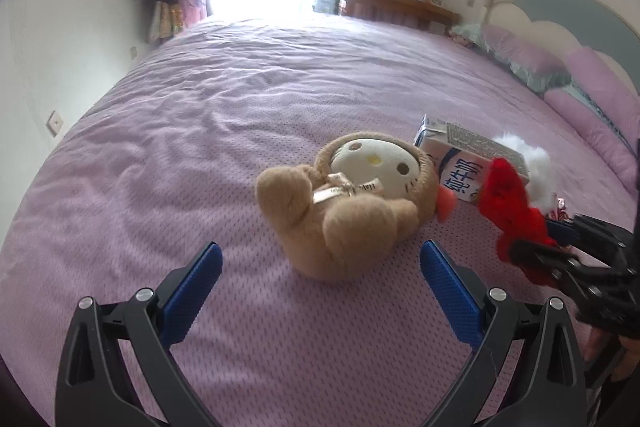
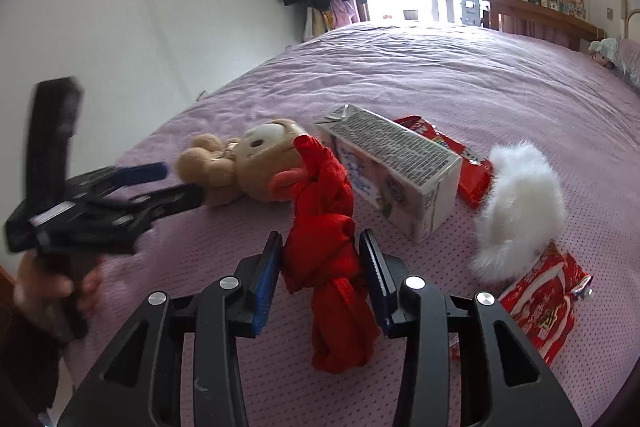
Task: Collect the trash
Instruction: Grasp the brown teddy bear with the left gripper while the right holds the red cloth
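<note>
A white milk carton (image 2: 400,163) lies on its side on the purple bed cover (image 2: 440,75), with a red snack wrapper (image 2: 472,163) behind it. A second red wrapper (image 2: 544,303) lies at the near right. My right gripper (image 2: 320,259) is shut on a knotted red cloth (image 2: 324,239), both blue pads against its sides. In the left wrist view the carton (image 1: 460,155) lies behind the red cloth (image 1: 508,195) and the right gripper (image 1: 536,239). My left gripper (image 1: 320,251) is open, a tan plush toy (image 1: 348,211) just ahead between its tips.
A white fluffy piece (image 2: 520,207) lies right of the carton. The left gripper (image 2: 183,180), blurred and held by a hand (image 2: 60,287), reaches toward the plush toy (image 2: 260,155). Pillows (image 1: 592,99) line the headboard at right; a white wall borders the bed's left.
</note>
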A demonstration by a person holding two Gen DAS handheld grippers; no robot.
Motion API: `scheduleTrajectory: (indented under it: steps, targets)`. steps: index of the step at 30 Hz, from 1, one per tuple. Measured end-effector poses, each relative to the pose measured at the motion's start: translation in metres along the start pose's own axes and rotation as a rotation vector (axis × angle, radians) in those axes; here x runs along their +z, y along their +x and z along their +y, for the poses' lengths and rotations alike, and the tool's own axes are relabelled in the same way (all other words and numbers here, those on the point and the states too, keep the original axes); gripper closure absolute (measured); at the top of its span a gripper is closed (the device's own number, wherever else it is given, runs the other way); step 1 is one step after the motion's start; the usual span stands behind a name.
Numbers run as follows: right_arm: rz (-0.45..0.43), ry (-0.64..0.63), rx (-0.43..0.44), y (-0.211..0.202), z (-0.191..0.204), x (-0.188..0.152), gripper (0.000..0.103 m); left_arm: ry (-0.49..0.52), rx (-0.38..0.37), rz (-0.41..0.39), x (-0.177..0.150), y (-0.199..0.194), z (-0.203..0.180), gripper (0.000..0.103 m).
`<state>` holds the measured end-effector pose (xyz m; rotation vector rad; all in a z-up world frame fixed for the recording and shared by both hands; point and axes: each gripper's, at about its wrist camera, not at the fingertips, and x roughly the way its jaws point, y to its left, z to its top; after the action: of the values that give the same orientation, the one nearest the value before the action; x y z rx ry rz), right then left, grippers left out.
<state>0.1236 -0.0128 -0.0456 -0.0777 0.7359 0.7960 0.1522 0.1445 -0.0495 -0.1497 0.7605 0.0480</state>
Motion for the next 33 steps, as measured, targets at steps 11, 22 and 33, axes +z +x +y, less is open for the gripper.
scheduleTrajectory:
  steps: [11,22,33]
  targets:
    - [0.017,-0.022,0.029,-0.001,0.010,0.000,0.063,-0.037,-0.222,0.065,0.024,0.049,0.024,0.004]
    - [0.023,-0.019,0.029,0.001,0.007,0.001,0.063,0.038,-0.232,0.019,0.024,0.048,-0.008,0.035]
    - [0.017,0.003,0.024,-0.027,-0.001,-0.006,0.063,0.094,-0.217,0.001,-0.005,0.007,-0.030,0.039]
